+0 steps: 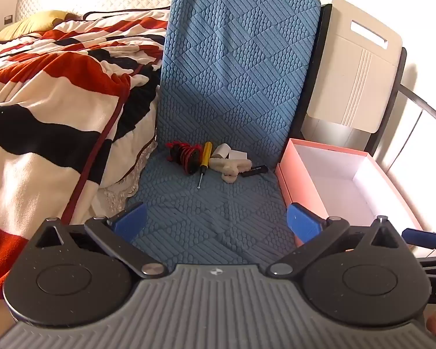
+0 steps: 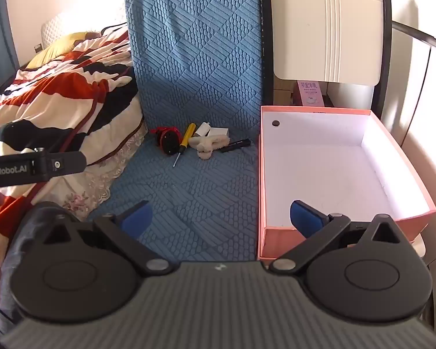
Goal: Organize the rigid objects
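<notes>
A small heap of objects lies at the back of a blue textured seat cover: a black-and-red spool, a yellow-handled screwdriver, white blocks, a cream fuzzy piece and a black stick. The same heap shows in the right wrist view, with the spool, screwdriver and stick. An open pink box with a white inside stands to the right. My left gripper is open and empty. My right gripper is open and empty, its right finger over the box's near wall.
A bed with a red, black and cream striped blanket lies to the left. A cream chair back and a dark frame stand behind the box. The left gripper's body shows at the left of the right wrist view.
</notes>
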A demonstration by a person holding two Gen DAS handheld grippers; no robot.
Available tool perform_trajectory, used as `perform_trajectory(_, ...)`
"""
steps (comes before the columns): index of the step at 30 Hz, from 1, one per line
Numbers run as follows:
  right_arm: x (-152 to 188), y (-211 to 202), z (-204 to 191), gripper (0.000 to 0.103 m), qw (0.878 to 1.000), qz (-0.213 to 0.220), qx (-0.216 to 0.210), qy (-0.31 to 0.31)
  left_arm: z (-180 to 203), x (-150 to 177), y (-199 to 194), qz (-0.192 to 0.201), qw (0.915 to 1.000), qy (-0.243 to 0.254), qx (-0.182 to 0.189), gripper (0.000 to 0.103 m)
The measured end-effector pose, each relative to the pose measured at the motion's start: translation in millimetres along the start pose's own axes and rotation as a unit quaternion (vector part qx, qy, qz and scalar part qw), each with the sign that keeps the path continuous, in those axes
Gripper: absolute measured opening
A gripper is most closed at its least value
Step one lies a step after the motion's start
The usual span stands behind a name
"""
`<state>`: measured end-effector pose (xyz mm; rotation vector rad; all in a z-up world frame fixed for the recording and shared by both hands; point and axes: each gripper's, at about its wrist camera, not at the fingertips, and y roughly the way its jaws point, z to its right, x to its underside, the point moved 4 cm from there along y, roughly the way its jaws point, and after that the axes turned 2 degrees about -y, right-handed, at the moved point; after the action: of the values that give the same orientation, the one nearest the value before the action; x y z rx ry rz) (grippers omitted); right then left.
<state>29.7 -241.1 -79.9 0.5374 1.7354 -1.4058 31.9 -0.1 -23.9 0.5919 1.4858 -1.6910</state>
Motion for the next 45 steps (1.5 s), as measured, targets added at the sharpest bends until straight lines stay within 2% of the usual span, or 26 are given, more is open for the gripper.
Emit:
perform_trajectory(3,0,0,0,0.103,1.000,0.005,-0.006,0.007,-1,0,0,-0.001,1.0000,0.002,0.002,0.103)
perform_trajectory(4,0,0,0,0.103,1.000,0.004,-0.006,0.007,1,0,3,-0.011,0.9998,0.012,-0.011,0.103)
perform_trajectory(14,0,-2,-4,0.103,1.000,0.008,-0.006,-0.005,-2,1,-9,0.004,0.9999,0.005,-0.010,0.103)
perform_trajectory(37,-1,3,-3,0.103,1.000,0.004,-0.017,-0.002,-10,2,-3,-0.002,0.9999,0.001,-0.015,0.103)
perform_trajectory(45,-14,6,-2,0.103,1.000,0.007,-0.011,-0.008,-10,2,-3,-0.002,1.0000,-0.001,-0.006,0.103)
